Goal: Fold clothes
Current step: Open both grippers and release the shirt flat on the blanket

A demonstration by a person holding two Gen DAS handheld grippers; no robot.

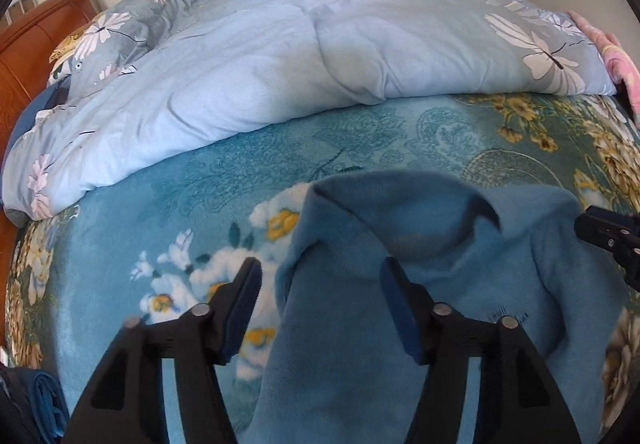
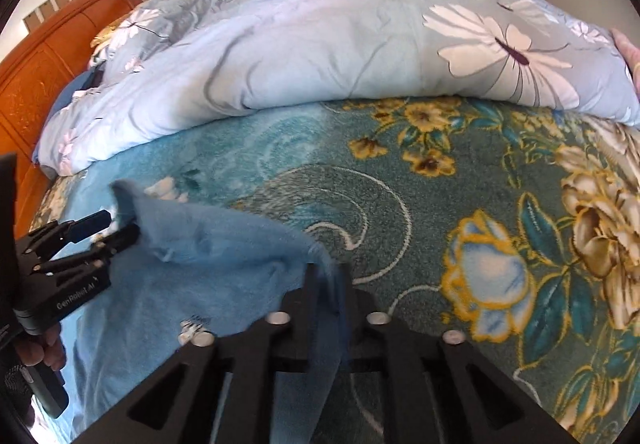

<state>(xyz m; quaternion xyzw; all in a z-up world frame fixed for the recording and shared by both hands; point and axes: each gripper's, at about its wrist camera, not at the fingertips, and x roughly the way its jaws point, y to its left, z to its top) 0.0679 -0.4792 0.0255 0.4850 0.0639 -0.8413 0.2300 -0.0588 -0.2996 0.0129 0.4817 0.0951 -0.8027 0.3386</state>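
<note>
1. A blue fleece garment [image 1: 420, 284] lies rumpled on the bed's flowered blanket [image 1: 180, 212], its near part under both claws.
2. The left claw [image 1: 320, 308] stands wide, the garment's edge between its fingers, untouched.
3. The right claw [image 2: 328, 284] is narrow; a fold runs up between its fingers, seemingly loose, though blurred.
4. Behind lies a pale blue quilt [image 1: 280, 64].

White lettering reading "GenRobot.AI" stands on the black body of the left gripper [image 2: 106, 230], left of the blue garment [image 2: 208, 268]. The small dark print on the garment is too blurred to read.
</note>
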